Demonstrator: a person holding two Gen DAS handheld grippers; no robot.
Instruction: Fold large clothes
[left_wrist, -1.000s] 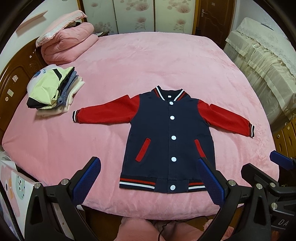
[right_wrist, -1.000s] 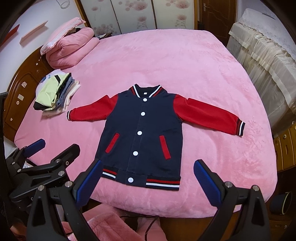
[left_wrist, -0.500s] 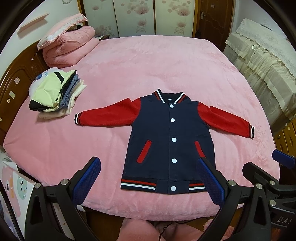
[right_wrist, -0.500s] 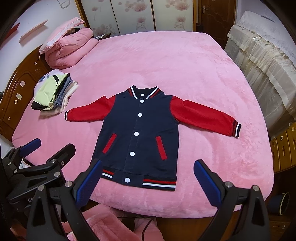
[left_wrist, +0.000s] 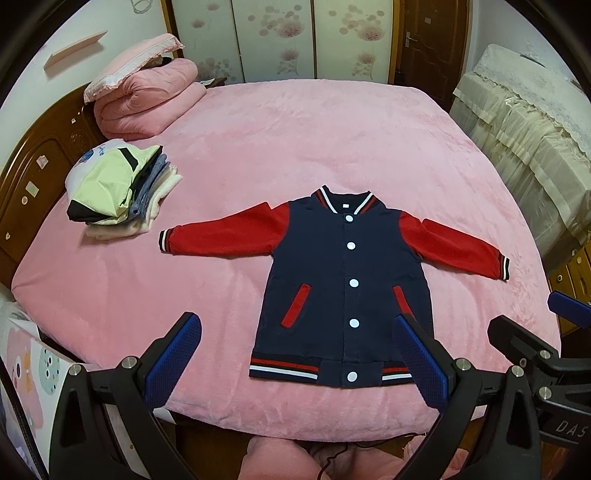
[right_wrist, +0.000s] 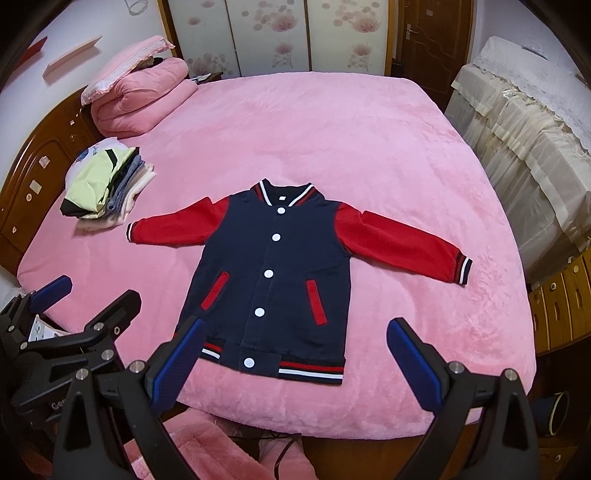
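Observation:
A navy jacket (left_wrist: 343, 280) (right_wrist: 273, 273) with red sleeves, white snaps and striped trim lies flat and buttoned, face up, near the front edge of the pink bed (left_wrist: 295, 140) (right_wrist: 314, 129), both sleeves spread out sideways. My left gripper (left_wrist: 295, 354) hovers open above the bed's front edge, over the jacket's hem, holding nothing. My right gripper (right_wrist: 295, 350) is open too, above the hem's right part, also holding nothing. Each gripper shows at the edge of the other's view: the right one (left_wrist: 535, 332), the left one (right_wrist: 85, 306).
A pile of folded clothes (left_wrist: 118, 192) (right_wrist: 107, 188) sits at the bed's left side, close to the left cuff. A rolled pink quilt with a pillow (left_wrist: 144, 99) lies at the far left corner by the wooden headboard (left_wrist: 33, 173). Cloth-covered furniture (left_wrist: 524, 140) stands along the right.
Both grippers have drawn back and risen a little, so the jacket sits slightly lower and smaller in view. The jacket has not moved and both grippers stayed open.

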